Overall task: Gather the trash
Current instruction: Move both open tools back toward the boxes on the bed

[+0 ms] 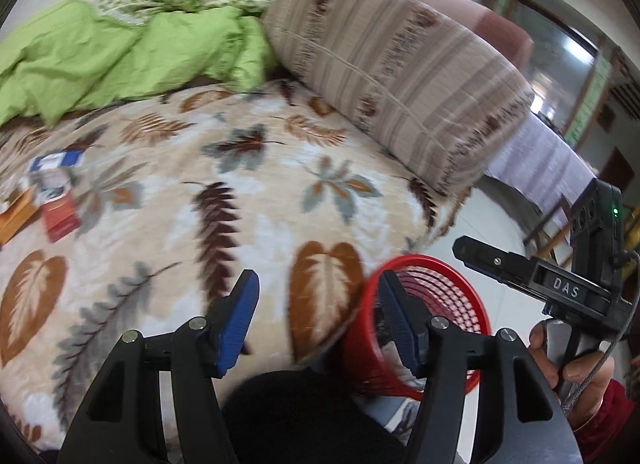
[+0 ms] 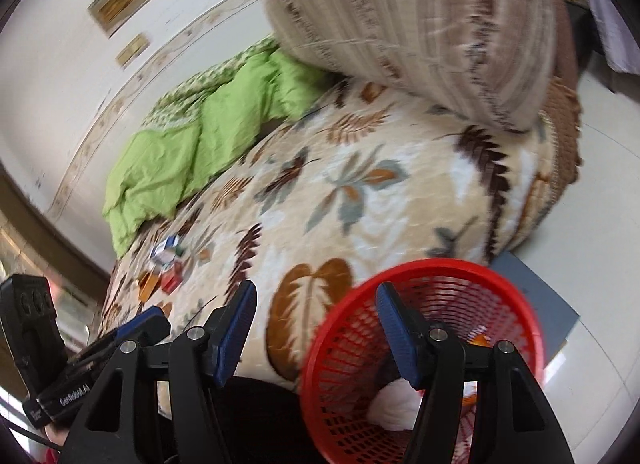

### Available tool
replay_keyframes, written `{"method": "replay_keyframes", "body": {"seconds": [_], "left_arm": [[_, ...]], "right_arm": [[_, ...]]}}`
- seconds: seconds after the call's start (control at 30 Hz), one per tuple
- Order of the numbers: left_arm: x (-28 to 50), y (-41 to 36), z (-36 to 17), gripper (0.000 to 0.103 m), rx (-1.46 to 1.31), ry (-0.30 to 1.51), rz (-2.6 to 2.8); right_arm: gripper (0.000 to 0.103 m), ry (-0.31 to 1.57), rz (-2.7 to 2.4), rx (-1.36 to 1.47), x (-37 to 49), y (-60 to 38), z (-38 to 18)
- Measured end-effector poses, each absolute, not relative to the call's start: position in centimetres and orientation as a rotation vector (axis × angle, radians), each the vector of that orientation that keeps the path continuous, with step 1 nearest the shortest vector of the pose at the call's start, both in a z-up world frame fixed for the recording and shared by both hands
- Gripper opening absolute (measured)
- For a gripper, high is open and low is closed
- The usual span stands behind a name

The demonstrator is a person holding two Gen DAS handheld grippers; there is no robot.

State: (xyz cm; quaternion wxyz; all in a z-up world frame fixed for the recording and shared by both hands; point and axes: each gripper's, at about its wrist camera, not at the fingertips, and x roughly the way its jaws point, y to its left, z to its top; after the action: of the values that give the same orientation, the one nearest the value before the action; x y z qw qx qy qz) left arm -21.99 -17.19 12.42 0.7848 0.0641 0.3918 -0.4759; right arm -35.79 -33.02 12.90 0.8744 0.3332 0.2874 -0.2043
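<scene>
- Now both my grippers, left (image 1: 316, 318) and right (image 2: 316, 322), have their fingers apart and hold nothing.
- The red basket (image 2: 516, 304) stands on the floor, near, at the right, beside the bed (image 1: 256, 192); something white lies inside.
- The trash (image 1: 48, 200), small boxes and wrappers, lies far left on the bed.
- I should go left, come down slowly, and pinch one piece only, not the blanket.
</scene>
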Motion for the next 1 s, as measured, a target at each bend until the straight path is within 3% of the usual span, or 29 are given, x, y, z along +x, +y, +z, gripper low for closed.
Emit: {"method": "replay_keyframes", "body": {"seconds": [0.67, 1.0], "left_arm": [[-8.9, 1.6, 11.5, 0.062, -0.13, 0.862, -0.549], [-4.7, 8.0, 10.8, 0.062, -0.185, 0.854, -0.412]], "right_arm": [[0.067, 0.804, -0.044, 0.439, -16.2, -20.8, 11.6], [0.068, 0.913, 0.03, 0.275, -1.8, -15.7, 7.7]]}}
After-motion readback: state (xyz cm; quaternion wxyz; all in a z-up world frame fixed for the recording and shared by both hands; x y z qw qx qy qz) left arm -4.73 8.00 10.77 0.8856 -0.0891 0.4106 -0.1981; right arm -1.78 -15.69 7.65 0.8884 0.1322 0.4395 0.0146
